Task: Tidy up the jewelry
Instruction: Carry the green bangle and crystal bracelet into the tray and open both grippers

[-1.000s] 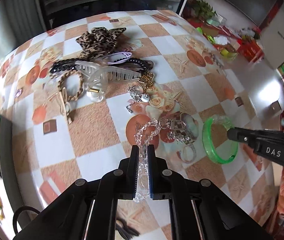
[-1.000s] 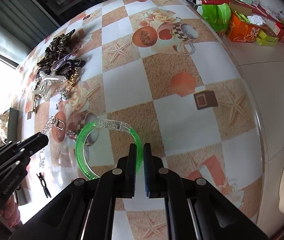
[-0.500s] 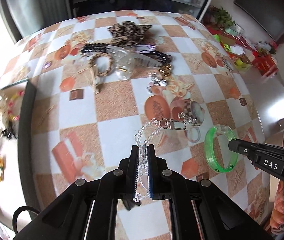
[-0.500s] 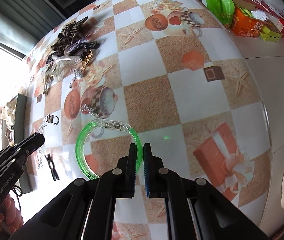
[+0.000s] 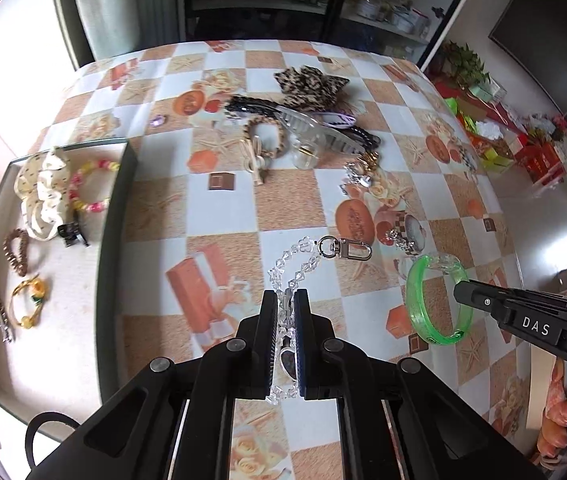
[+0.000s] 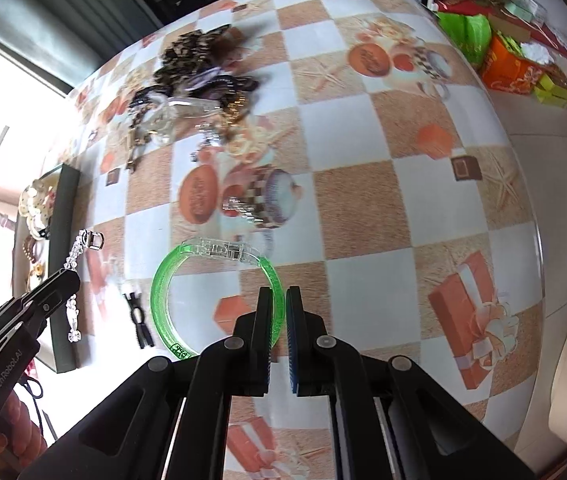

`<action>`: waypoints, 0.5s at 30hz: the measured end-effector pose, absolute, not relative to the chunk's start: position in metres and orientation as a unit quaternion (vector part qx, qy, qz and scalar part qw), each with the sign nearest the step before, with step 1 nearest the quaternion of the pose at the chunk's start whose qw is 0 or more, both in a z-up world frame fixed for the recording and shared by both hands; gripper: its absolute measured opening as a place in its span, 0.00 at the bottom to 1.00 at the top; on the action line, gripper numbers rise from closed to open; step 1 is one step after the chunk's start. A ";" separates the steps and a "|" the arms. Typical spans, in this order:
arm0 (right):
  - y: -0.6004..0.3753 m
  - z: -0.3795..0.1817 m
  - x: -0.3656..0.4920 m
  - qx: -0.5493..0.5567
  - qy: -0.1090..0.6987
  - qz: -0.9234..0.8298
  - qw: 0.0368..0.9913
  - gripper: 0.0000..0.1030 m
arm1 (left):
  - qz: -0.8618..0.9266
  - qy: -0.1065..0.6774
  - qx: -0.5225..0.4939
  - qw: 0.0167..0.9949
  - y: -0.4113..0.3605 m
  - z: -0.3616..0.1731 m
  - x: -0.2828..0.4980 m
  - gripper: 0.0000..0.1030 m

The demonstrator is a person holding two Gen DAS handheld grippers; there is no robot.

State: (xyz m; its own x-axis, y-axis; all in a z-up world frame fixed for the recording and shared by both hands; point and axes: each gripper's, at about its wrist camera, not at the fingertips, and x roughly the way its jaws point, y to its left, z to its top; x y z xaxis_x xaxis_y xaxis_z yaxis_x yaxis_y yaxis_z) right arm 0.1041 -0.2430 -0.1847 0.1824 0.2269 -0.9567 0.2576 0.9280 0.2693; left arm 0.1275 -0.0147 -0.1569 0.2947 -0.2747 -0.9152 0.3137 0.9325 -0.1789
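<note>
Hanging clear of the tabletop (image 5: 155, 208), a crystal chain (image 5: 289, 276) is being pinched by the left fingers (image 5: 267, 320), a green bangle (image 6: 163, 300) by the right; both are best being lowered gently into the tray (image 5: 117, 216) at nine o'clock.

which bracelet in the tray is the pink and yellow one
The beaded bracelet at the tray's far end, beside the cream scrunchie. The other bracelets there are brown and gold.

Both grippers hang above the table, the left gripper (image 5: 284, 300) clamped on a clear bead chain (image 5: 295, 264), the right gripper (image 6: 278, 300) pinching a green bangle (image 6: 163, 300).
</note>
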 end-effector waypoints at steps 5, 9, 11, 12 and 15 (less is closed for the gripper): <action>-0.223 -0.175 0.112 0.179 0.642 0.007 0.746 0.07 | -0.169 0.559 0.005 0.811 0.007 -0.148 0.122 0.11; -0.204 -0.164 0.121 0.164 0.640 0.025 0.750 0.07 | -0.153 0.555 -0.010 0.818 0.030 -0.141 0.119 0.11; -0.193 -0.157 0.127 0.155 0.638 0.036 0.753 0.07 | -0.142 0.552 -0.018 0.821 0.042 -0.138 0.118 0.11; -0.187 -0.155 0.131 0.152 0.637 0.042 0.755 0.07 | -0.136 0.551 -0.023 0.823 0.049 -0.137 0.118 0.11; -0.166 -0.146 0.141 0.139 0.632 0.062 0.760 0.07 | -0.116 0.547 -0.034 0.828 0.072 -0.134 0.117 0.11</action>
